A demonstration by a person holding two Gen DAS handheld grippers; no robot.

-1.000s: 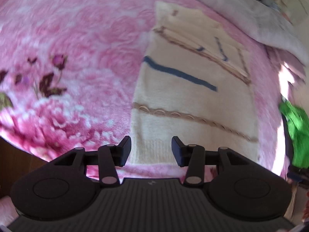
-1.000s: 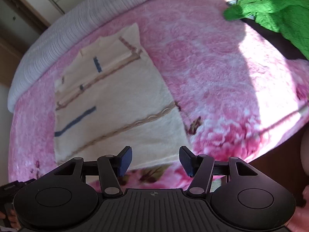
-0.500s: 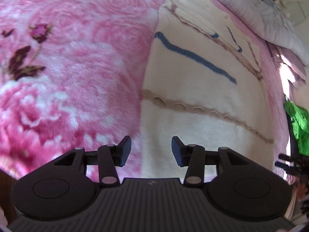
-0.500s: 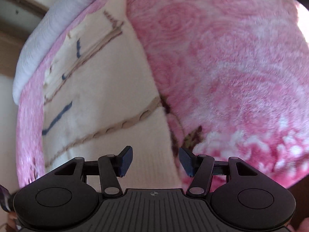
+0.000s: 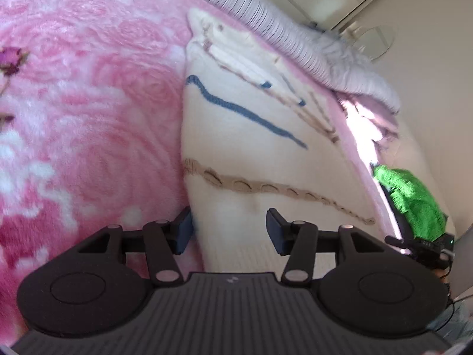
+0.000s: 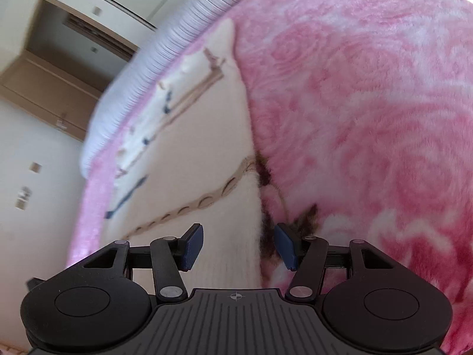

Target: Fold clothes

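A cream knitted sweater [image 5: 251,153] with a blue stripe and a tan looped band lies flat on the pink floral blanket [image 5: 88,118], its sleeves folded in at the far end. My left gripper [image 5: 229,230] is open, low at the sweater's near left hem corner, jaws straddling the left edge. In the right wrist view the same sweater [image 6: 192,162] shows. My right gripper [image 6: 238,247] is open at the near right hem corner, jaws straddling the right edge.
A green knitted garment [image 5: 414,195] lies at the blanket's right edge. A grey striped pillow [image 5: 295,44] runs along the far side, also in the right wrist view [image 6: 165,47]. A wooden cabinet [image 6: 59,68] stands beyond the bed.
Both grippers have dropped from above the bed down to the sweater's near hem corners and tilted flatter. Both stayed open.
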